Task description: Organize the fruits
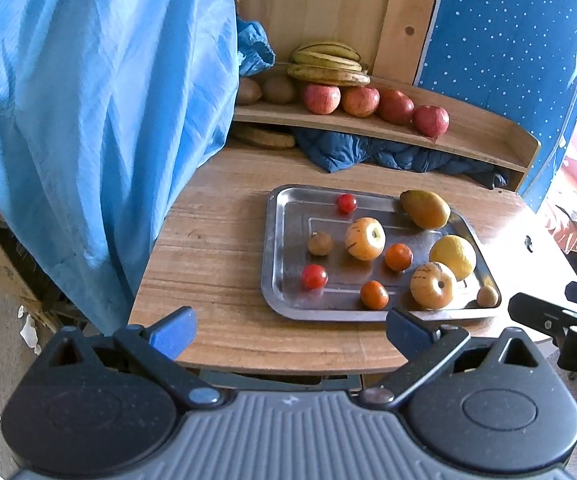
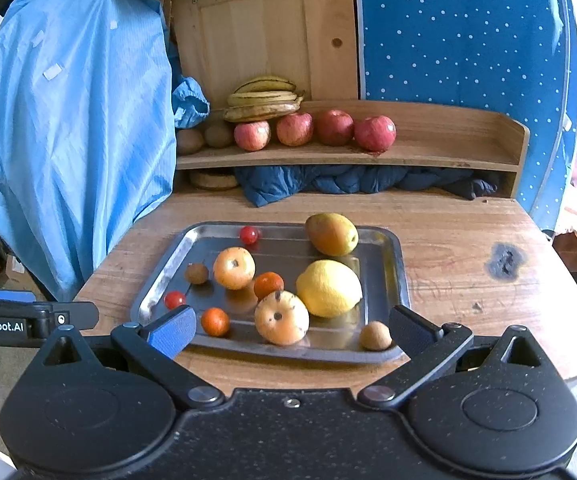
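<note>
A steel tray (image 1: 284, 216) (image 2: 384, 248) on the wooden table holds loose fruit: a mango (image 1: 425, 209) (image 2: 331, 234), a lemon (image 1: 453, 257) (image 2: 328, 289), two pale striped melons (image 1: 365, 239) (image 2: 281, 317), two oranges (image 1: 399, 257) (image 2: 215, 322), two cherry tomatoes (image 1: 315, 276) (image 2: 175, 299) and two small brown fruits (image 1: 320, 243) (image 2: 375, 335). My left gripper (image 1: 291, 334) is open and empty, short of the tray's near edge. My right gripper (image 2: 291, 334) is open and empty, over the tray's near edge.
A wooden shelf (image 1: 484, 136) (image 2: 448, 152) at the back carries bananas (image 1: 328, 65) (image 2: 264, 98), several red apples (image 1: 362, 101) (image 2: 334, 127) and kiwis (image 2: 218, 134). A dark blue cloth (image 2: 348, 182) lies under it. A light blue garment (image 1: 88, 120) (image 2: 68, 120) hangs at left.
</note>
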